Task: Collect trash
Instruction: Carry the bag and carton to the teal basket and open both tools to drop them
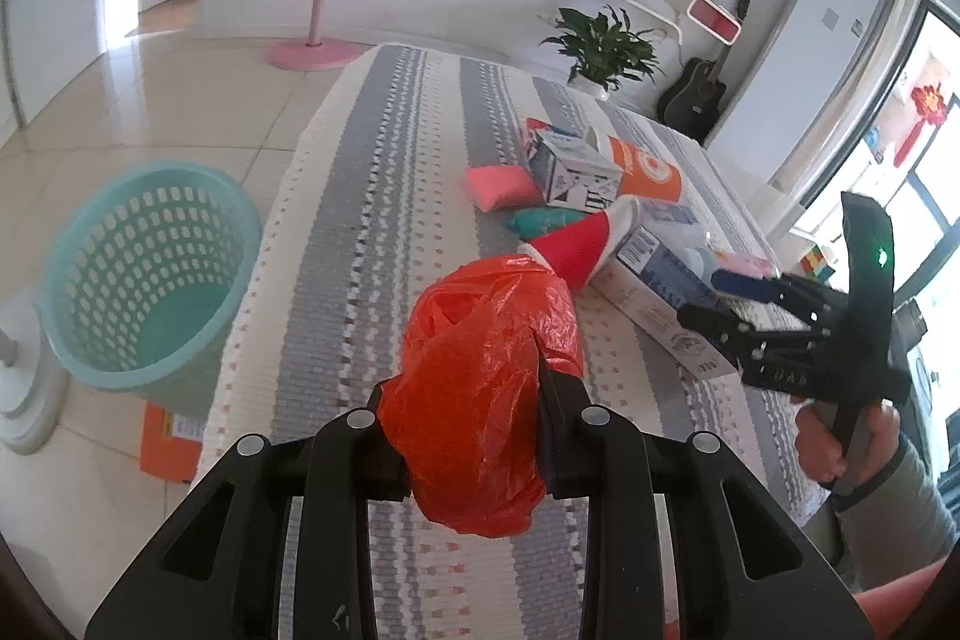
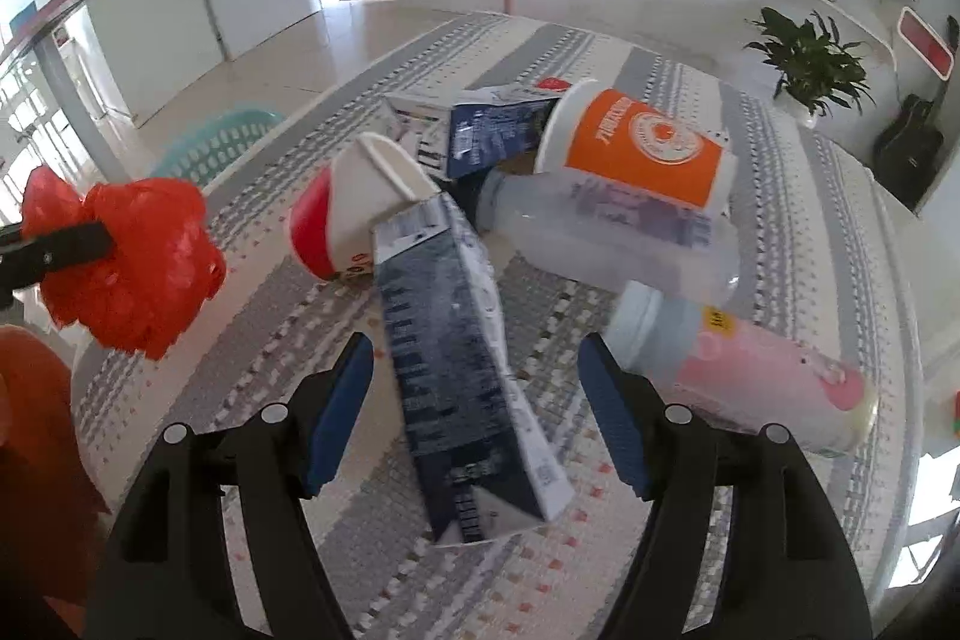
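At the center of the left wrist view, our left gripper [image 1: 474,400] has its fingers clenched on a crumpled red plastic bag [image 1: 486,400] (held above the striped tabletop [image 1: 372,196]). Our right gripper [image 2: 474,412] hangs released over a dark carton [image 2: 456,364]. A teal basket [image 1: 144,268] stands at left.

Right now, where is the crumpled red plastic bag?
The red plastic bag is pinched in the left gripper, held above the striped tablecloth. The green basket stands on the floor to its left in the left wrist view.
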`<state>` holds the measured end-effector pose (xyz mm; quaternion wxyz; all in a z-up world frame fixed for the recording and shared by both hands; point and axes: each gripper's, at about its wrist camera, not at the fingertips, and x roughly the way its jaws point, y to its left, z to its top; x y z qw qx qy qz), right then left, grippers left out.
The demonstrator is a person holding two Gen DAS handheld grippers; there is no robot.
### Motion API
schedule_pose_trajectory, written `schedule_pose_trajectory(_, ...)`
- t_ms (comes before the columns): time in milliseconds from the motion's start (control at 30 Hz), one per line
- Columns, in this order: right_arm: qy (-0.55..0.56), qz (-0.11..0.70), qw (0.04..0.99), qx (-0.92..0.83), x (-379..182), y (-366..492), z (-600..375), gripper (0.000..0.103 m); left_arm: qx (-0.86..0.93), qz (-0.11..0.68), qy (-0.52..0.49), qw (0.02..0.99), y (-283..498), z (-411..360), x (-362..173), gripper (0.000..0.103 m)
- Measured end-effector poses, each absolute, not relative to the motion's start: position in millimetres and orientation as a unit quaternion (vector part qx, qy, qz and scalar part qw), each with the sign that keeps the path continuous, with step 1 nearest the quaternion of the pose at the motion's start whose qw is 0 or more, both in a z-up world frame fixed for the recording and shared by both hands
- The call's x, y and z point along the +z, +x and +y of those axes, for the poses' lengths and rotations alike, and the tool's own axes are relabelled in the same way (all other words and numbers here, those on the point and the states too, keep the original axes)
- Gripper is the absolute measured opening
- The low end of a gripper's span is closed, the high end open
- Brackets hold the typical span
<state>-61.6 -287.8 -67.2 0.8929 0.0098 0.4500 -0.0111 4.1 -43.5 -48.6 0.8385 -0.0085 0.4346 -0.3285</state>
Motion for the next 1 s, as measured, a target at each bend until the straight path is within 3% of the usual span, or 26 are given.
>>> schedule_pose_trajectory(67, -0.011, 0.464, 0.886, -0.024, -75, -57, -282, 0.067, -0.325, 0.435, -0.014, 0.84, 8, -38, -47, 0.027)
schedule_pose_trajectory(100, -0.018, 0.469, 0.883, -0.028, -78, -55, -279, 0.061, -0.323, 0.433, -0.016, 0.841, 10, -35, -46, 0.027)
schedule_pose_trajectory(133, -0.023, 0.475, 0.879, -0.034, -82, -53, -278, 0.051, -0.32, 0.431, -0.018, 0.844, 13, -30, -43, 0.027)
schedule_pose_trajectory(167, -0.026, 0.483, 0.874, -0.037, -84, -51, -277, 0.033, -0.318, 0.428, -0.02, 0.845, 16, -26, -41, 0.027)
schedule_pose_trajectory(200, -0.023, 0.489, 0.871, -0.036, -86, -49, -277, 0.032, -0.316, 0.425, -0.022, 0.848, 19, -20, -38, 0.027)
schedule_pose_trajectory(333, -0.013, 0.468, 0.883, -0.04, -72, -59, -273, 0.032, -0.302, 0.402, -0.034, 0.864, 35, 9, -15, 0.027)
schedule_pose_trajectory(500, 0.014, 0.393, 0.919, -0.02, -3, -70, -250, 0.032, -0.282, 0.356, -0.054, 0.889, 57, 55, 21, 0.027)
schedule_pose_trajectory(700, -0.006, 0.35, 0.935, 0.049, 51, -19, -176, 0.032, -0.237, 0.33, -0.077, 0.911, 100, 109, 40, 0.027)
schedule_pose_trajectory(833, -0.017, 0.358, 0.929, 0.094, 46, 33, -116, 0.032, -0.212, 0.353, -0.093, 0.906, 136, 135, 22, 0.027)
schedule_pose_trajectory(1000, -0.015, 0.405, 0.907, 0.116, -1, 94, -61, 0.032, -0.169, 0.399, -0.096, 0.896, 177, 151, -26, 0.027)
